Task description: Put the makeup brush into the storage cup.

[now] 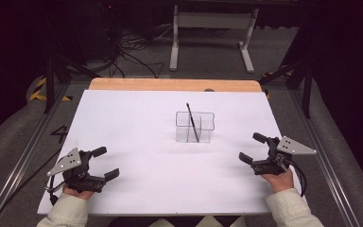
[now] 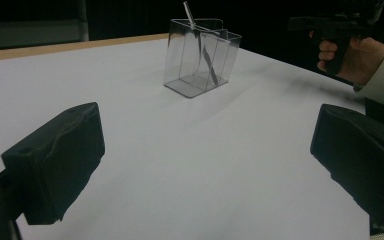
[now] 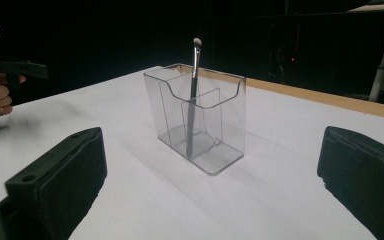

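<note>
Since it stands leaning in a clear plastic divided holder [image 1: 195, 126] near the middle of the white tabletop [image 1: 137, 142], somewhat toward the far edge, the slim dark-handled makeup brush [image 1: 192, 122] is the item I handle. I judge it light, stiff and thin, with a smooth handle that may slip; the best hold is on the bare handle above the holder's rim, below the soft tip. The holder looks light and likely to tip or slide. My left gripper [image 1: 108, 163] rests near the near-left corner, jaws spread wide, empty. My right gripper [image 1: 249, 147] rests by the right edge, jaws likewise apart, holding nothing, both aimed toward the holder.
</note>
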The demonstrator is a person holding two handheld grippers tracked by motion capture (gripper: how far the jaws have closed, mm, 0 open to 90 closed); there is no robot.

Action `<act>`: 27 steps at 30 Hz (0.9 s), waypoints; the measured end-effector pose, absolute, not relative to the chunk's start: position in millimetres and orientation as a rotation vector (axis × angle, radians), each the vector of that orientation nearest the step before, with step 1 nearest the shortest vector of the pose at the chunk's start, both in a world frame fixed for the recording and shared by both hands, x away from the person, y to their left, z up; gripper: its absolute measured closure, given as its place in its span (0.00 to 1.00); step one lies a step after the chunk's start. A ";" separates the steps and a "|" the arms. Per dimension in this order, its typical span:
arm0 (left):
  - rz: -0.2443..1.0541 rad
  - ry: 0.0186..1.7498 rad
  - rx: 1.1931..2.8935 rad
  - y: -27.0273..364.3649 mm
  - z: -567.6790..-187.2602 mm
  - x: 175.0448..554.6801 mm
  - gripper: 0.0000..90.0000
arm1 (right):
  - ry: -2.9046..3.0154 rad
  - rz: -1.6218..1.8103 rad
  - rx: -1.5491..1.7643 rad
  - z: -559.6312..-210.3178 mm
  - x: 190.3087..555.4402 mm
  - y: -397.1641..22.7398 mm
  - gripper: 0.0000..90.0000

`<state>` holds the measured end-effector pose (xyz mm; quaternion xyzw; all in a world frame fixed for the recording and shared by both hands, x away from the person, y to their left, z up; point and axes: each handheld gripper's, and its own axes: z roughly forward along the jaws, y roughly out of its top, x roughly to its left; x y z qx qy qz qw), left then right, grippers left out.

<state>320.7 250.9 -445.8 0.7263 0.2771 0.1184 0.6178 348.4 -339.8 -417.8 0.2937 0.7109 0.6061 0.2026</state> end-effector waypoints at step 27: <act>0.309 0.684 1.618 254.2 -461.6 324.6 0.01 | 1.985 1.633 0.868 -452.7 343.7 -343.1 0.00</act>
